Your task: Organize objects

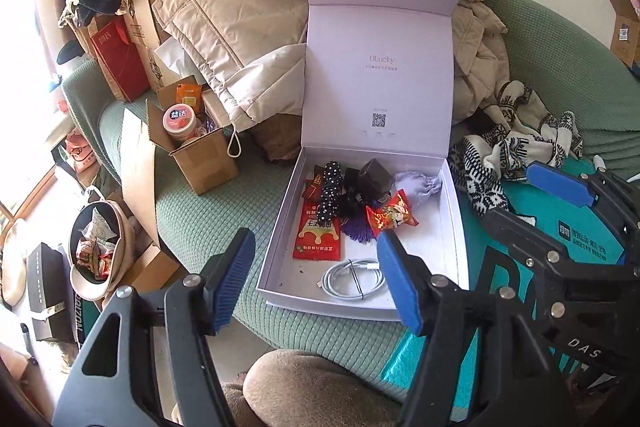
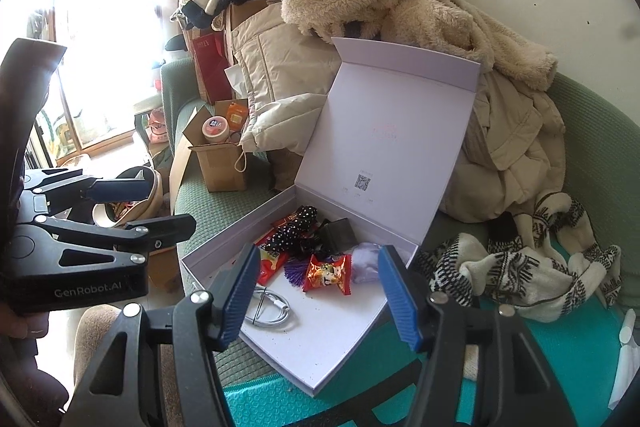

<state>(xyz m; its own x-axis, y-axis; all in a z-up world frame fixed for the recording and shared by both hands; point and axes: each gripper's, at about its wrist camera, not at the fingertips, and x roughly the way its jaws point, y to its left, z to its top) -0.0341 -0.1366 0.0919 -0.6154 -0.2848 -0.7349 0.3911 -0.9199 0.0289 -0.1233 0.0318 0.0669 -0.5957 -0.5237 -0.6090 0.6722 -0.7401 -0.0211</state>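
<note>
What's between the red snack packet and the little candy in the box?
A purple tassel lies between the red snack packet and the candy; the left wrist view shows it best.

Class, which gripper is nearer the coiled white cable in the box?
Left, narrowly. The left gripper hovers over the coiled white cable; the right gripper hangs above the box's near right corner.

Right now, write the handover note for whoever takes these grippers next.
Left gripper: open, empty, above the near left corner of the box.
Right gripper: open, empty, over the box's near edge.
Box: on the green sofa, lid up against the coats.
Done: in the box lie the white cable, red packet, red candy, purple tassel, dotted pouch, black charger and lilac bag.
Left: lid not shut; the patterned knit lies loose beside the box.
</note>
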